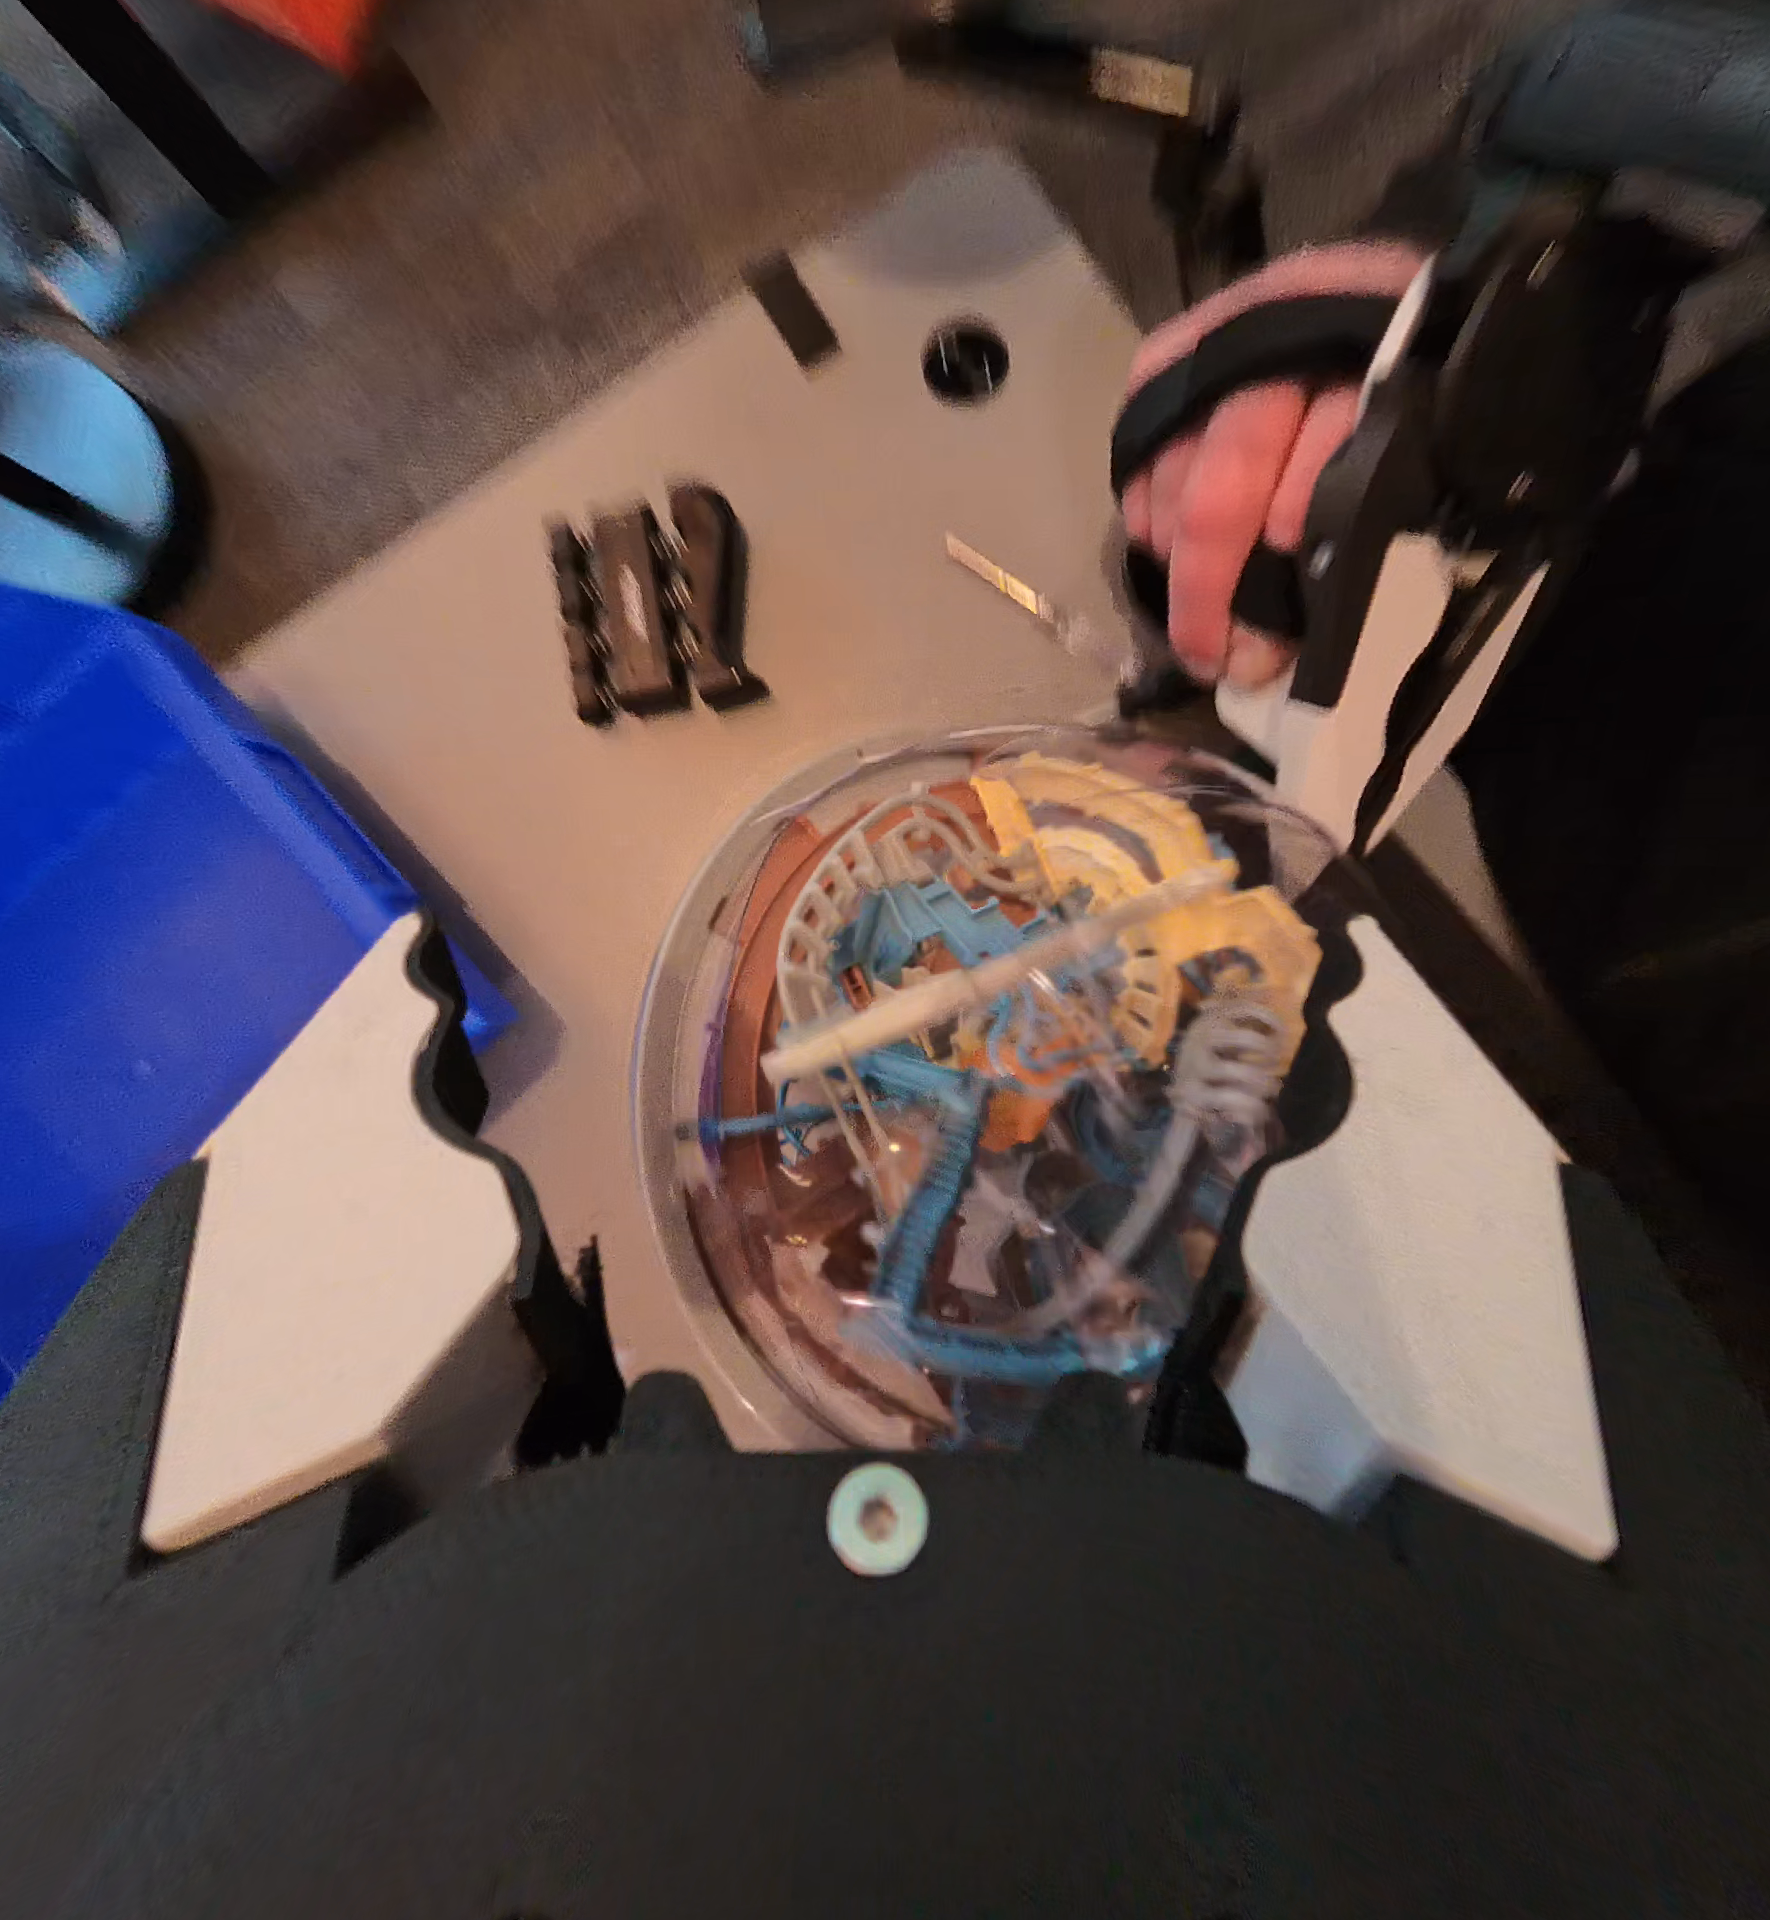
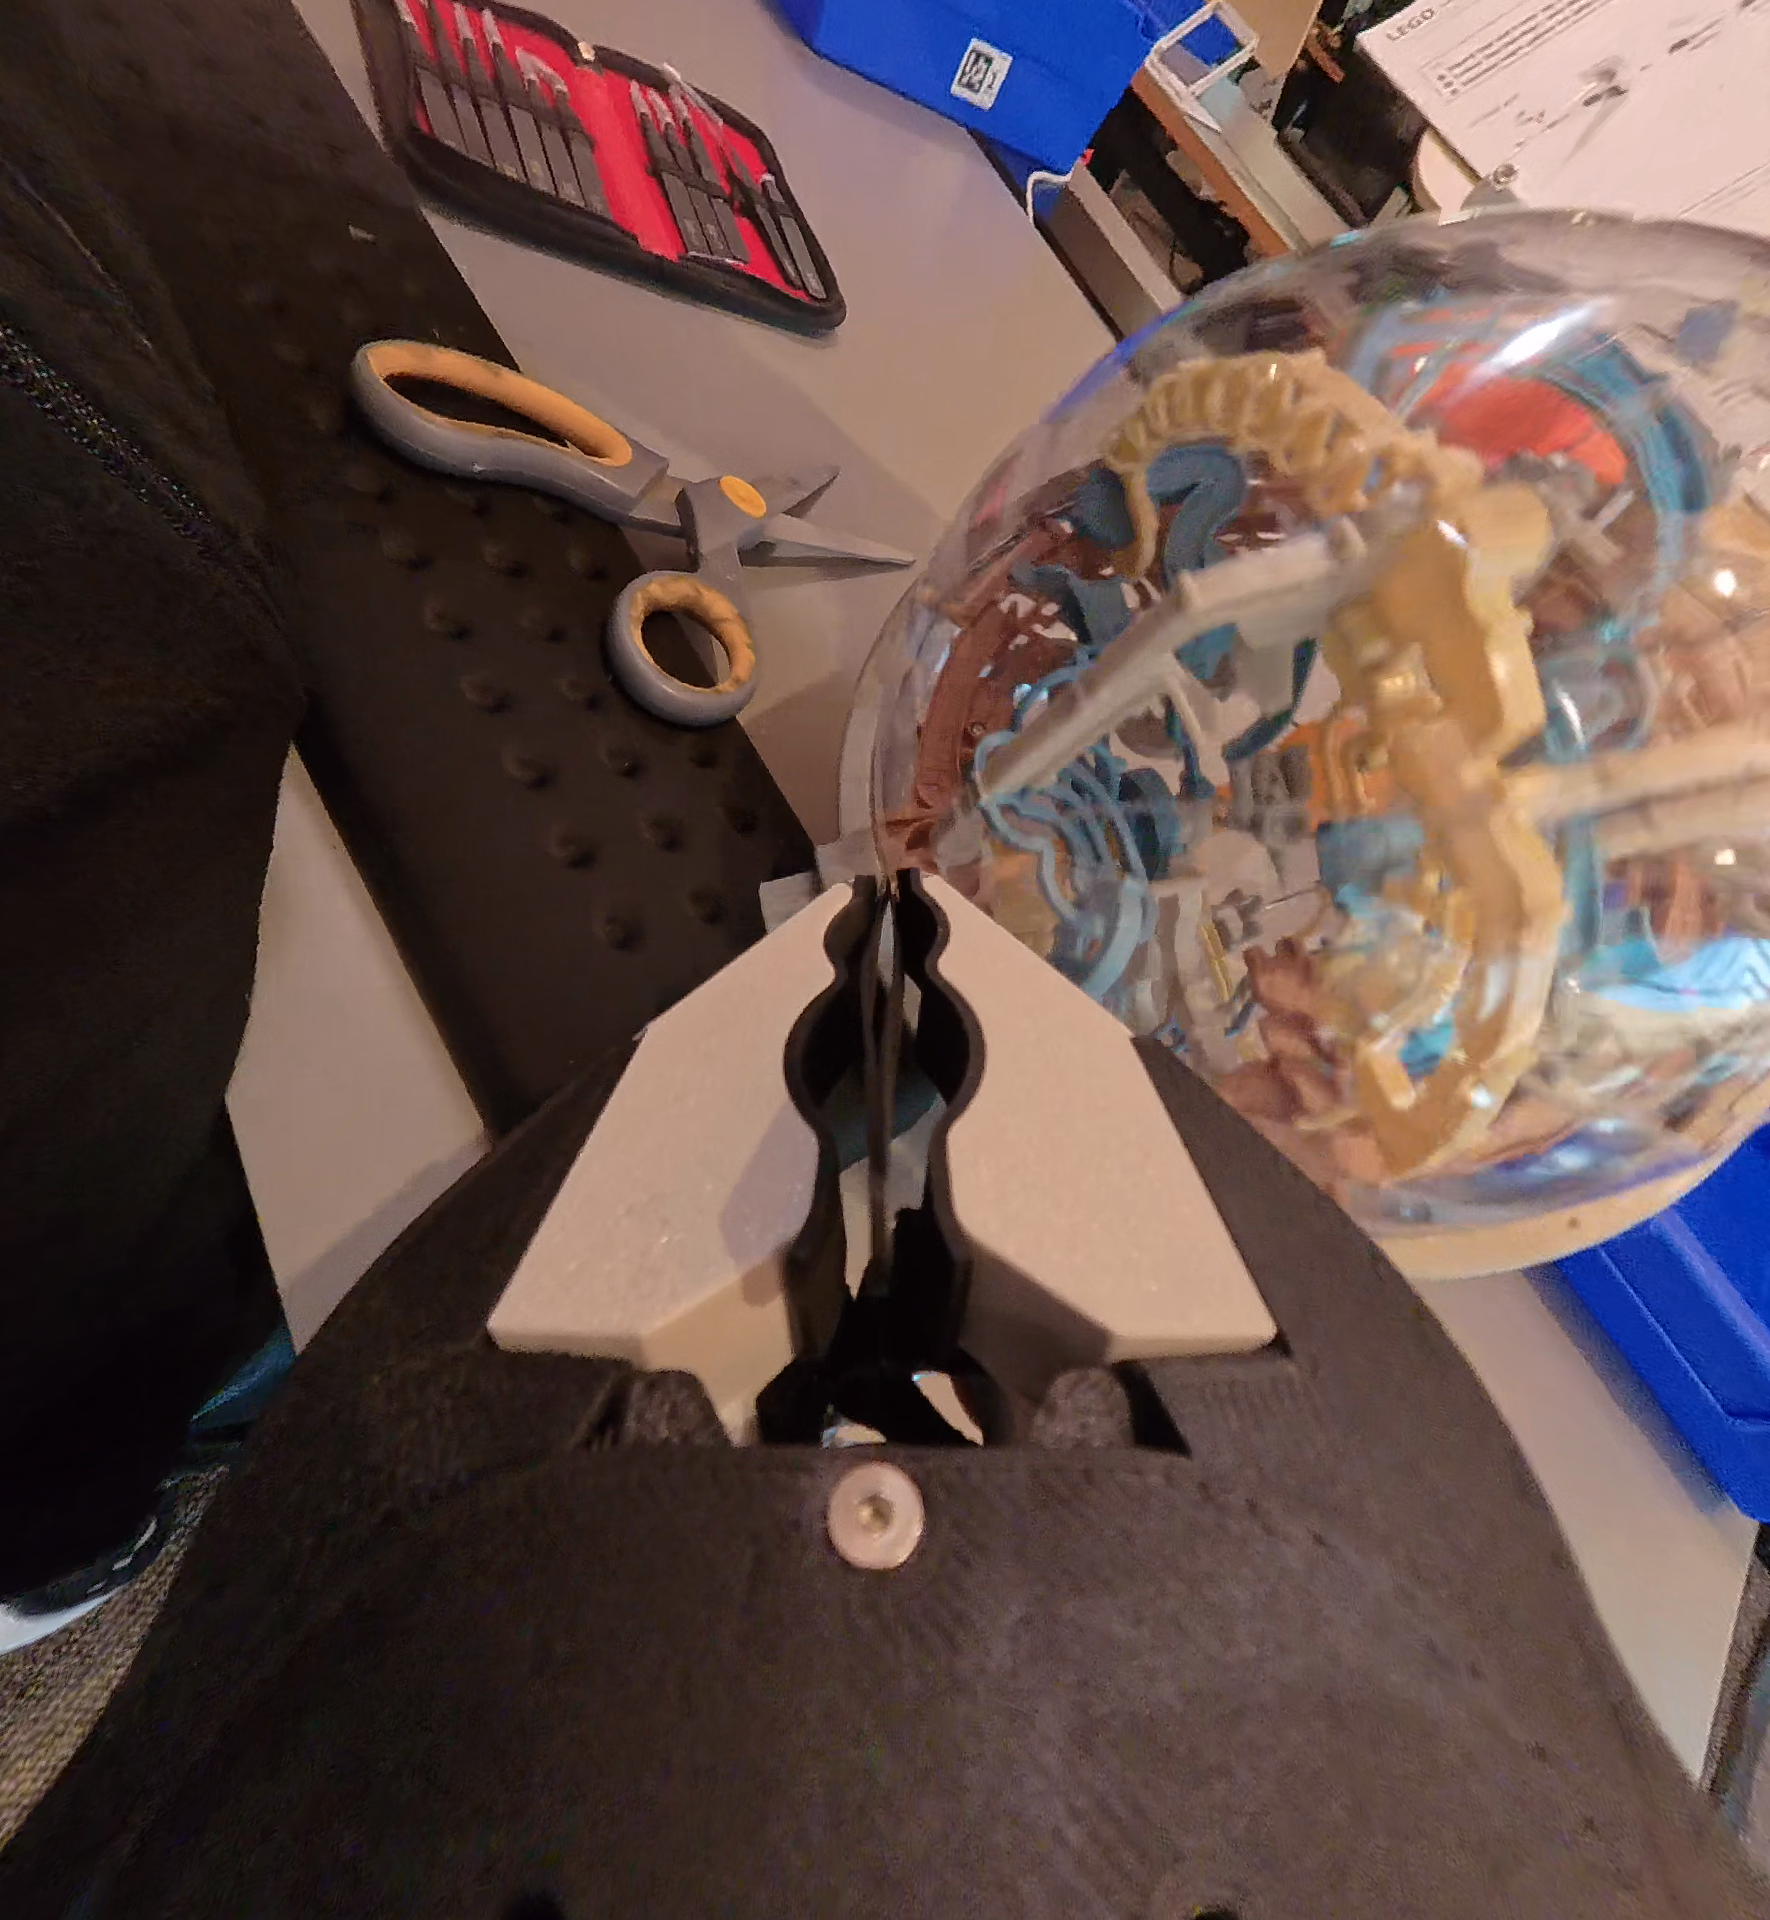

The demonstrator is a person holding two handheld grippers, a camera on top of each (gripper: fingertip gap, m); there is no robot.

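Note:
A clear plastic maze ball [image 1: 974, 1081] with blue, yellow, brown and grey tracks inside lies between the fingers of my left gripper [image 1: 891, 935]. That gripper is open wide. The ball is close against its right finger [image 1: 1421, 1195] and apart from its left finger [image 1: 341, 1195]. My right gripper [image 2: 886, 888] is shut, with its tips pinched on the thin rim at the edge of the ball [image 2: 1380, 727]. It also shows in the left wrist view [image 1: 1151, 686], at the ball's far edge, held by a gloved hand [image 1: 1234, 499].
A blue bin [image 1: 81, 935] stands close on the left of the white table [image 1: 860, 468]. Black clip-like parts [image 1: 652, 613] lie beyond the ball. Grey and yellow scissors [image 2: 600, 488], a black dimpled mat [image 2: 507, 675] and an open red tool case [image 2: 611, 156] lie nearby.

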